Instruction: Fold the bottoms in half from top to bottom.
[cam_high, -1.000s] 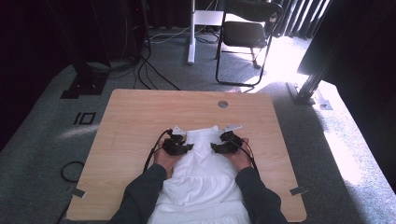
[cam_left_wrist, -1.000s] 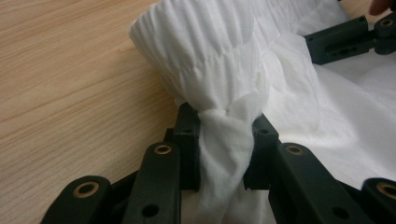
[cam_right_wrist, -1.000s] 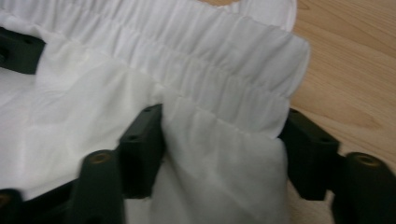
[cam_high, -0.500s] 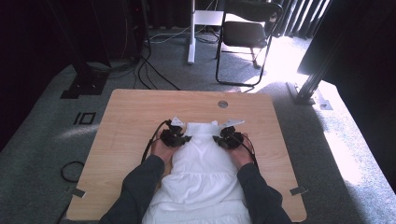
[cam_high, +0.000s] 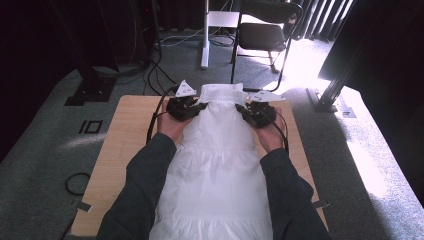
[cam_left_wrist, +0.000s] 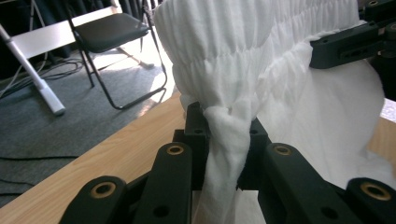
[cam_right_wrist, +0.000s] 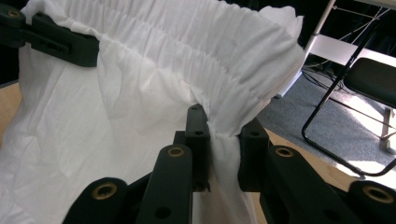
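Since the earlier high-view frames both hands have risen: the grippers sat low on the table at the garment's top edge, and now they stand higher in the frame, with the gathered band of the white garment (cam_high: 220, 150) lifted between them and its upper edge reaching past the far rim of the wooden table (cam_high: 127, 130). The jaws of both have just been closing, with cloth between them.

The step in hand looks like lifting the garment by its elastic top edge, probably to shake it out or lay it flat for folding. Its lower part hangs down over the centre and bottom of the high view, between the person's sleeves.

The left gripper (cam_left_wrist: 227, 140) is clenched on a twisted bunch of the white fabric, which runs down between its two black jaws in the lower middle of its own view. The right gripper (cam_right_wrist: 223, 140) is likewise clamped on a pinch of cloth just under the ruched band, in the lower middle of its view. In the high view they sit at the upper left (cam_high: 182, 107) and upper right (cam_high: 257, 112) of the garment.

My guess at the next move: keep both grips firm and level, raise the band evenly until the hem clears, and avoid pulling the two hands so far apart that the cloth slips out.
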